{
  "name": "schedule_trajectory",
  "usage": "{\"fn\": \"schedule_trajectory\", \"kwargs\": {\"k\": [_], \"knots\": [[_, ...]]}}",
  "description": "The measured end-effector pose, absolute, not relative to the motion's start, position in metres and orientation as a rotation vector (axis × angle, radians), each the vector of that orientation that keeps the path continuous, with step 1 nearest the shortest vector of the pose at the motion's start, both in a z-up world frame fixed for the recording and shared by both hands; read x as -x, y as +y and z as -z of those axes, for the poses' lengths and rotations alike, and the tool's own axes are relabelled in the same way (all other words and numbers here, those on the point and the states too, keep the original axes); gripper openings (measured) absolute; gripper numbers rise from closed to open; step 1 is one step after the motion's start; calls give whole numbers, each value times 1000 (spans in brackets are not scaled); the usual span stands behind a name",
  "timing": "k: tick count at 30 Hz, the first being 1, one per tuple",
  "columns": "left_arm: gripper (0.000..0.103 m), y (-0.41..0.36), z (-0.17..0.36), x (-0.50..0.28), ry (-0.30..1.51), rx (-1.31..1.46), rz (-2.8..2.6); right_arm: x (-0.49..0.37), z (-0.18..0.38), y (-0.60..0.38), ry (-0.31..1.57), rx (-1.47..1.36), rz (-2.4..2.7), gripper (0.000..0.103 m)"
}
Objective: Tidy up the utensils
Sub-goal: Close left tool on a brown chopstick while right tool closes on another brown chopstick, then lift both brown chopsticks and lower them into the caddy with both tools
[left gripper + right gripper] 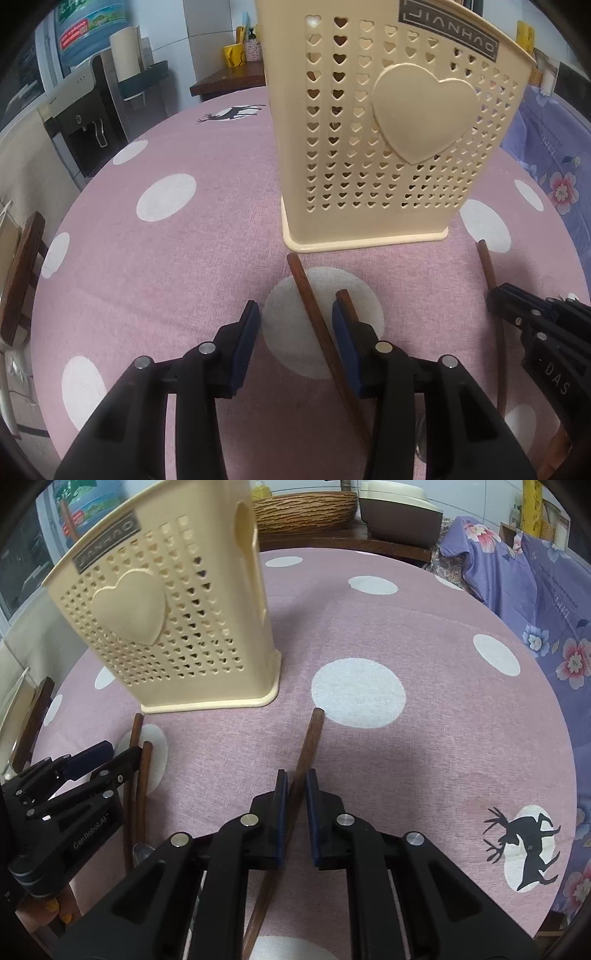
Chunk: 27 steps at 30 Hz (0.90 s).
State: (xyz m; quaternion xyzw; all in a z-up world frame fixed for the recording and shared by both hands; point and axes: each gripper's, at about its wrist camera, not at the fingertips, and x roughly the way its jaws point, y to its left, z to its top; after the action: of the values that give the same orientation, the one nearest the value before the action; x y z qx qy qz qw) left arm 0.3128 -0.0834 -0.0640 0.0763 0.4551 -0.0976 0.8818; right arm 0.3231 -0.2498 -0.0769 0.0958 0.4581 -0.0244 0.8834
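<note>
Three brown wooden handles lie on the spotted pink tablecloth (424,635) in front of the cream utensil holder (384,122), which stands upright just beyond both of your grippers. Your right gripper (295,786) has its pads clamped narrowly on one utensil handle (308,738), whose tip points ahead towards the holder's right corner. Your left gripper (295,317) stands half open: a second handle (312,306) runs between its pads without being pressed, and a third handle (349,306) lies tight against the outer side of its right pad. What kind of utensils these are you cannot tell, as their working ends are hidden beneath the grippers. You appear to be at the pick-up step, with one piece secured and the other not yet gripped. Next, the left pads need to meet on only the handle between them, without catching its neighbour; then each piece must be lifted, tipped upright and lowered into the holder's open top.
</note>
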Motion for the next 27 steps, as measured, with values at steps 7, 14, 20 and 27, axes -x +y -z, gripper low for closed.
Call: {"fn": "schedule_trajectory", "kwargs": {"k": [7,14,20,27], "knots": [[42,-90,63,-318,963,-154,198,-329,75,-248,969,-214,82,11],[28,-96,62,-316,947,-140,179,-333,75,-245,963,-205,124,11],[11,-103,62,-314,924,-156,153,-331,75,-248,950,-256,136,9],[9,-98,61,-312,925,-114,161,-330,76,-261,935,-377,112,8]]}}
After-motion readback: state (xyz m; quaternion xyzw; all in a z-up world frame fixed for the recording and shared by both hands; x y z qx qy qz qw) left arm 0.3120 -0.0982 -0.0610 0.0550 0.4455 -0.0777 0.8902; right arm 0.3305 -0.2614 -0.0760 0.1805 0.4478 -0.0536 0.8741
